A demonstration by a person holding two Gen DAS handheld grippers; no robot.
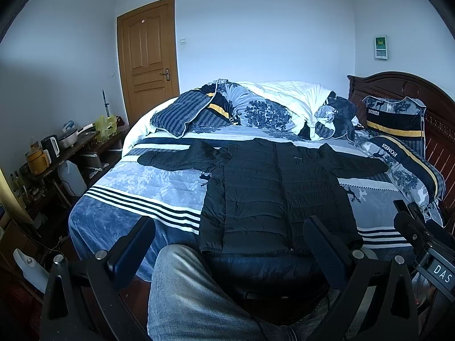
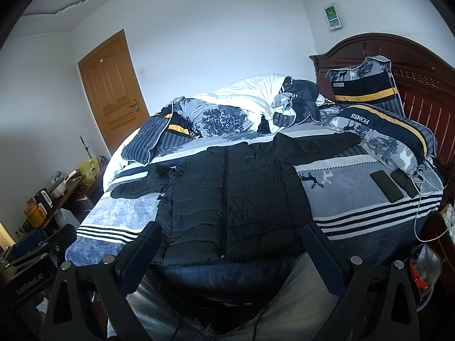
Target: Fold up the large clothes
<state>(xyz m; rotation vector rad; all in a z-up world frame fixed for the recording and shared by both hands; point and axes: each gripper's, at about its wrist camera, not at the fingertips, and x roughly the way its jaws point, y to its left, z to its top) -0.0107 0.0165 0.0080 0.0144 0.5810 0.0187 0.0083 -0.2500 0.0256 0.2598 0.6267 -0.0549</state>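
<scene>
On the bed (image 1: 119, 196), spread flat with zip up and both sleeves out sideways, lies a black jacket (image 1: 273, 196), hem at the near edge. Below that hem, held apart from the cloth with jaws wide and empty, hover the left gripper (image 1: 230, 244) and right gripper (image 2: 231, 253). Beside the pillows (image 2: 381, 139), to the jacket's right, rest two phones (image 2: 386, 186).

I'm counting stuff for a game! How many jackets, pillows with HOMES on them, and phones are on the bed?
Black jacket: 1
HOMES pillows: 2, one upright, one lying flat
Phones: 2, side by side
Total: 5
</scene>
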